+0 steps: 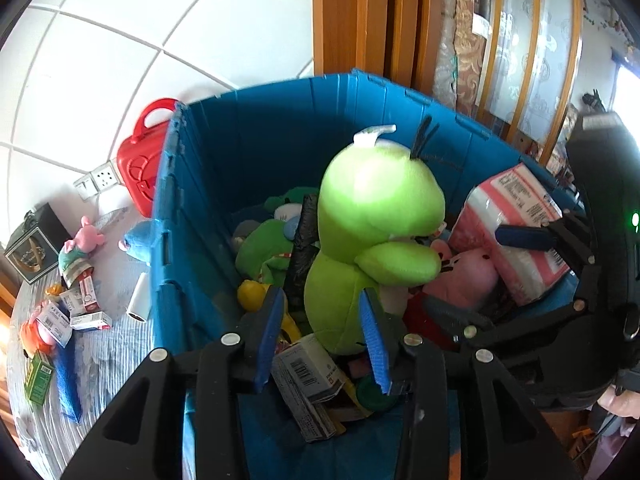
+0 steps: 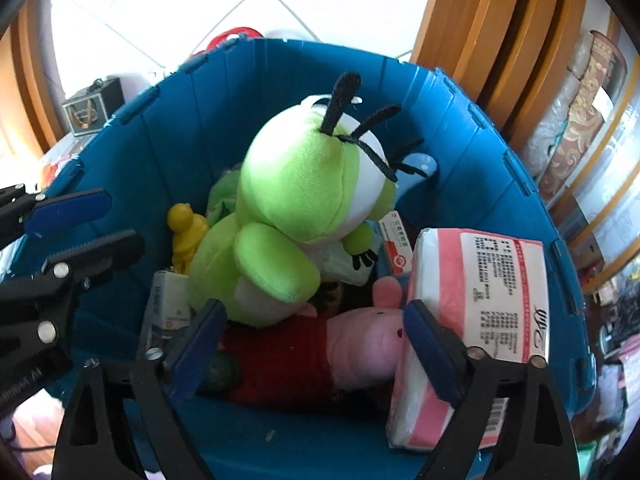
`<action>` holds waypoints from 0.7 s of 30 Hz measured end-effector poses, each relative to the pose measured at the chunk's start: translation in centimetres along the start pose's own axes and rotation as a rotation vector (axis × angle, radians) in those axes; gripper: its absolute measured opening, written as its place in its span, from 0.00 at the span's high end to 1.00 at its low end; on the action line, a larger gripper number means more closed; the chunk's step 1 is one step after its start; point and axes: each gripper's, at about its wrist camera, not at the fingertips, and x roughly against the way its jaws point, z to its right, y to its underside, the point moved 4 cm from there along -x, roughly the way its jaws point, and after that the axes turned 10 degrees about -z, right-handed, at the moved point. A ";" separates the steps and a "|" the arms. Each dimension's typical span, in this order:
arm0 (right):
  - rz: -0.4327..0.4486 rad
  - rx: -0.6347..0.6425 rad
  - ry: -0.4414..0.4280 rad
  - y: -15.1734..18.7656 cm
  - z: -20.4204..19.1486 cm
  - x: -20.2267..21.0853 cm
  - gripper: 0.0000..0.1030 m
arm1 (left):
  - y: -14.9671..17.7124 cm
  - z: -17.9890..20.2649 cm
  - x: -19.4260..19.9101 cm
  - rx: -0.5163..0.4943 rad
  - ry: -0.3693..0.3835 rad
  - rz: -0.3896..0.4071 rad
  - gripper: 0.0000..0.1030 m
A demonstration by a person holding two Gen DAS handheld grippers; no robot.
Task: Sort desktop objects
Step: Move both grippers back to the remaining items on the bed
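Note:
A blue plastic crate (image 1: pixel 256 136) (image 2: pixel 168 120) holds several toys and boxes. A big lime-green plush (image 1: pixel 372 240) (image 2: pixel 296 208) sits upright in it. My left gripper (image 1: pixel 324 336) is open over the crate, its blue pads on either side of the plush's base without clamping it. My right gripper (image 2: pixel 316 336) is open above a pink pig plush in red (image 2: pixel 352 348) (image 1: pixel 472 276). A pink-and-white tissue pack (image 2: pixel 476 308) (image 1: pixel 516 216) leans against the right gripper's right finger. The right gripper also shows in the left wrist view (image 1: pixel 492 276).
A yellow figure (image 2: pixel 186 232), medicine boxes (image 1: pixel 308 376) and a green frog plush (image 1: pixel 264 248) lie in the crate. Left of it, on a striped cloth (image 1: pixel 112 344), lie small boxes (image 1: pixel 86 312), plush toys (image 1: pixel 80 248), a red case (image 1: pixel 140 168) and a dark box (image 1: pixel 34 244).

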 end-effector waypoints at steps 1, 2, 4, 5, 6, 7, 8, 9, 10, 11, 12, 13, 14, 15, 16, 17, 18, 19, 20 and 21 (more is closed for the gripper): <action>0.011 0.003 0.004 0.1 0.0 0.3 0.04 | 0.0 -0.1 0.6 0.006 -0.001 0.017 0.62; 0.024 0.005 0.007 0.3 -0.1 0.7 0.01 | 0.1 -0.2 1.1 0.011 -0.004 0.031 0.62; 0.054 0.000 0.010 0.6 0.1 1.7 0.00 | 0.4 -0.4 2.4 0.025 -0.007 0.070 0.62; 0.067 -0.004 0.005 0.8 0.2 2.2 0.00 | 0.6 -0.6 3.1 0.033 -0.009 0.088 0.62; 0.083 -0.007 -0.007 1.1 0.3 2.7 0.00 | 0.8 -0.9 3.6 0.043 -0.014 0.103 0.57; 0.093 -0.008 -0.017 1.4 0.4 3.0 0.00 | 1.1 -1.2 4.3 0.056 -0.022 0.124 0.53; 0.102 -0.008 -0.025 1.6 0.4 3.3 0.00 | 1.4 -1.5 4.9 0.068 -0.031 0.145 0.45; 0.113 -0.005 -0.031 1.8 0.2 3.7 0.00 | 1.7 -1.8 5.5 0.079 -0.040 0.162 0.41; 0.121 -0.002 -0.035 2.0 0.0 4.0 0.00 | 2.0 -2.1 6.1 0.090 -0.052 0.181 0.41; 0.131 0.001 -0.042 2.1 -0.2 4.4 0.00 | 2.5 -2.5 6.8 0.103 -0.063 0.198 0.41; 0.149 0.007 -0.056 2.1 -0.7 4.8 0.00 | 2.8 -2.9 7.3 0.116 -0.072 0.210 0.41; 0.164 0.012 -0.067 2.1 -1.0 5.1 0.00 | 3.4 -3.6 8.0 0.140 -0.088 0.226 0.41; 0.180 0.018 -0.080 2.1 -1.5 5.5 0.00 | 4.0 -4.2 8.4 0.159 -0.103 0.236 0.41; 0.197 0.025 -0.096 2.0 -2.1 5.8 0.00 | 4.7 -5.0 8.9 0.180 -0.122 0.243 0.41; 0.217 0.031 -0.115 1.8 -2.8 6.3 0.00 | 5.4 -6.0 9.4 0.203 -0.144 0.246 0.41; 0.231 0.036 -0.128 1.6 -3.4 6.6 0.00 | 6.0 -6.9 9.8 0.221 -0.162 0.246 0.41; 0.246 0.041 -0.143 1.3 -4.1 6.9 0.00 | 6.6 -7.7 10.1 0.237 -0.180 0.246 0.41; 0.257 0.046 -0.155 1.0 -5.0 7.3 0.00 | 7.4 -8.9 10.5 0.256 -0.200 0.244 0.41; 0.271 0.051 -0.166 0.7 -6.0 7.7 0.00 | 8.2 -10.0 10.8 0.277 -0.215 0.243 0.41; 0.278 0.054 -0.175 0.5 -6.8 7.9 0.00 | 9.0 -11.3 11.2 0.302 -0.226 0.244 0.41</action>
